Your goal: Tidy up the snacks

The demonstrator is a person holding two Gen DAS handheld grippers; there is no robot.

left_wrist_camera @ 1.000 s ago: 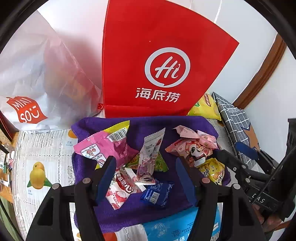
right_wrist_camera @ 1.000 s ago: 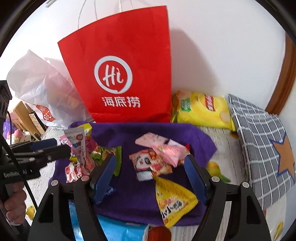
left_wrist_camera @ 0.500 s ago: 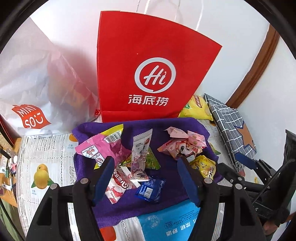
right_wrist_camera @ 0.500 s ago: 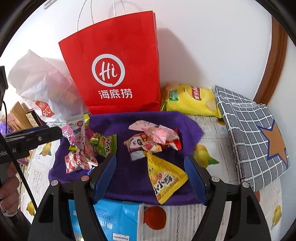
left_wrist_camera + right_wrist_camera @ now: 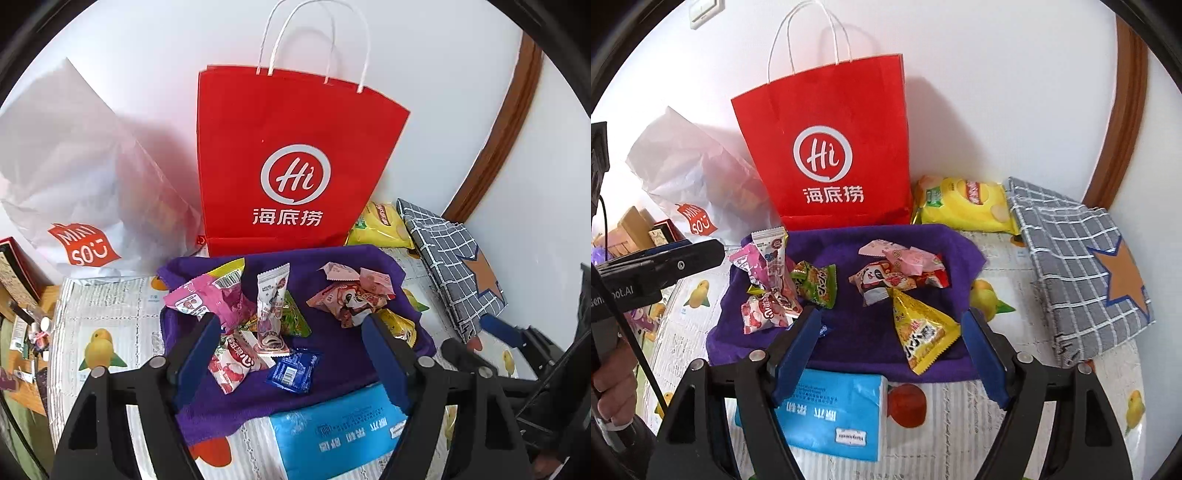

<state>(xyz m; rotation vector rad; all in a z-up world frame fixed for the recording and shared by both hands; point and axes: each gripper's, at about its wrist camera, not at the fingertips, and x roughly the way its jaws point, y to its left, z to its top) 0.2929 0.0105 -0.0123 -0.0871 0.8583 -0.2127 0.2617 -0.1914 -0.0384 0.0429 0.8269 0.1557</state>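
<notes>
Several small snack packets lie on a purple cloth (image 5: pixel 332 362) (image 5: pixel 864 332): a pink packet (image 5: pixel 207 295), a white stick packet (image 5: pixel 271 295), a blue packet (image 5: pixel 293 371), a panda packet (image 5: pixel 886 282) and a yellow triangle packet (image 5: pixel 919 328). A red paper bag (image 5: pixel 295 162) (image 5: pixel 831 147) stands behind the cloth. My left gripper (image 5: pixel 291 354) is open and empty, above the cloth's near edge. My right gripper (image 5: pixel 890 343) is open and empty, near the yellow triangle packet.
A white plastic bag (image 5: pixel 85 177) leans at the back left. A yellow chip bag (image 5: pixel 964 203) and a grey checked pouch (image 5: pixel 1082 266) lie at the right. A blue tissue pack (image 5: pixel 827 413) lies in front of the cloth. The left gripper's body (image 5: pixel 657 266) reaches in from the left.
Both grippers have pulled back and risen from the cloth; the bag's handles now show. Both stay open and empty. The snacks have not moved.
</notes>
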